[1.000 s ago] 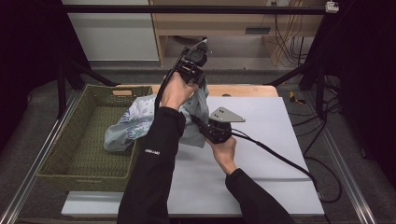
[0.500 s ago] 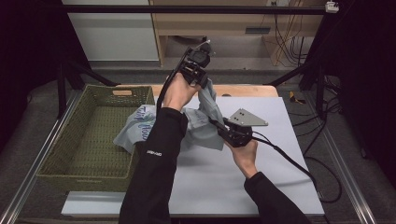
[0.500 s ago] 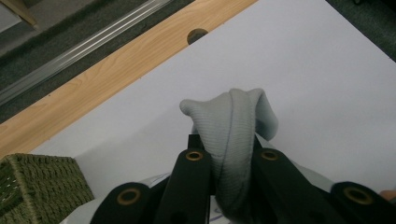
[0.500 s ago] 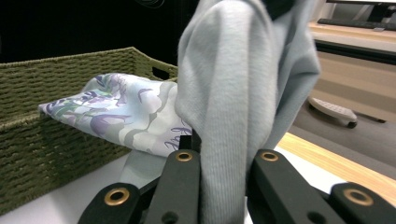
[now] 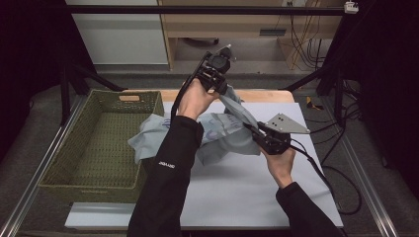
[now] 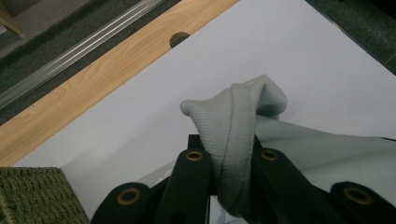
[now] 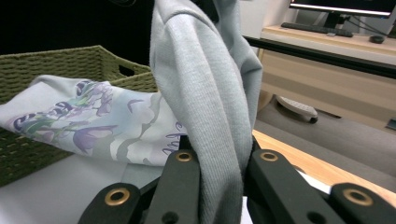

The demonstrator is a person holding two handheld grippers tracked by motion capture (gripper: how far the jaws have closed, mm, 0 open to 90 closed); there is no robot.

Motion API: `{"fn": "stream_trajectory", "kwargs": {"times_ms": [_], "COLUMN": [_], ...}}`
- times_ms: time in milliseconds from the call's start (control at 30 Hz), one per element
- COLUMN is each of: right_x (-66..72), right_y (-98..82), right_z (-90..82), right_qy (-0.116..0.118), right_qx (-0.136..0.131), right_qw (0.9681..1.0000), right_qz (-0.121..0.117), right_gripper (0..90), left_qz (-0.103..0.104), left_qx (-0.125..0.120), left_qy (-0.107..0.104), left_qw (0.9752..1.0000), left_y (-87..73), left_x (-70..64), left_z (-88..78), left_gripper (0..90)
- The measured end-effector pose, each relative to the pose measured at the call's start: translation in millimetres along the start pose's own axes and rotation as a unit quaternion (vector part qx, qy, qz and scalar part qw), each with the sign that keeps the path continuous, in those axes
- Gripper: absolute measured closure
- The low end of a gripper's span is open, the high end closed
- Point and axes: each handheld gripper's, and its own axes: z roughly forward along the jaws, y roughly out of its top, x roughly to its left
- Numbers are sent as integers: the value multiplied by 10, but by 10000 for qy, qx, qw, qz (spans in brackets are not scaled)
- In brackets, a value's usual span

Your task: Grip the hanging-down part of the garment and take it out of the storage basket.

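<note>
The shirt (image 5: 222, 129) was pale grey-blue with a purple and green flower print. The woven basket (image 5: 101, 143) was olive green. The table mat (image 5: 237, 192) was white.

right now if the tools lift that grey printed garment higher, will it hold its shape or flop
Likely flop: the grey printed garment sags between the left tool and right tool. It probably won't slip, since its knit fabric bunches thickly between each tool's jaws. It seems light.

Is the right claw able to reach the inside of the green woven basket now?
Probably not directly: the right claw is shut on the pale grey printed garment, and the left forearm crosses between it and the green woven basket.
</note>
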Motion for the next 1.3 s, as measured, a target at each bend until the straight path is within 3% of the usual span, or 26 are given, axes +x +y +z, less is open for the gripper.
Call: {"fn": "stream_trajectory", "kwargs": {"times_ms": [367,533,667,767,833,933,1000,1100,1167,1300], "right_x": [-159,-123,-31,21,88,146,183,192,174,120], "right_y": [-25,-58,-99,-120,-144,-170,-172,-168,-164,-174], "right_z": [-49,-21,-22,-24,-38,-64,-85,-116,-179,-246], "right_qy": [-514,-429,-82,51,278,294,291,271,215,90], "right_qx": [-19,1,17,-39,-58,-179,-242,-222,-383,-520], "right_qw": [9987,9991,9999,10000,9996,9994,9992,9989,9977,9967], "right_qz": [7,-35,-56,-2,74,38,152,322,512,617], "right_gripper": [852,849,817,706,525,270,94,55,22,9], "left_qz": [98,90,101,100,155,178,185,231,246,197], "left_qx": [18,19,-50,-111,-111,-121,-118,-60,-41,-59], "left_qy": [-36,-6,-28,-17,-17,-5,10,27,51,50], "left_qw": [9999,10000,9999,9999,9998,9998,9998,9997,9997,9998], "left_y": [22,16,15,30,42,56,60,50,38,-5], "left_x": [-87,-84,-96,-120,-140,-153,-155,-156,-152,-99], "left_z": [11,23,2,-16,-24,-35,-34,-27,-32,-40], "left_gripper": [866,866,866,865,865,865,865,865,865,865]}}
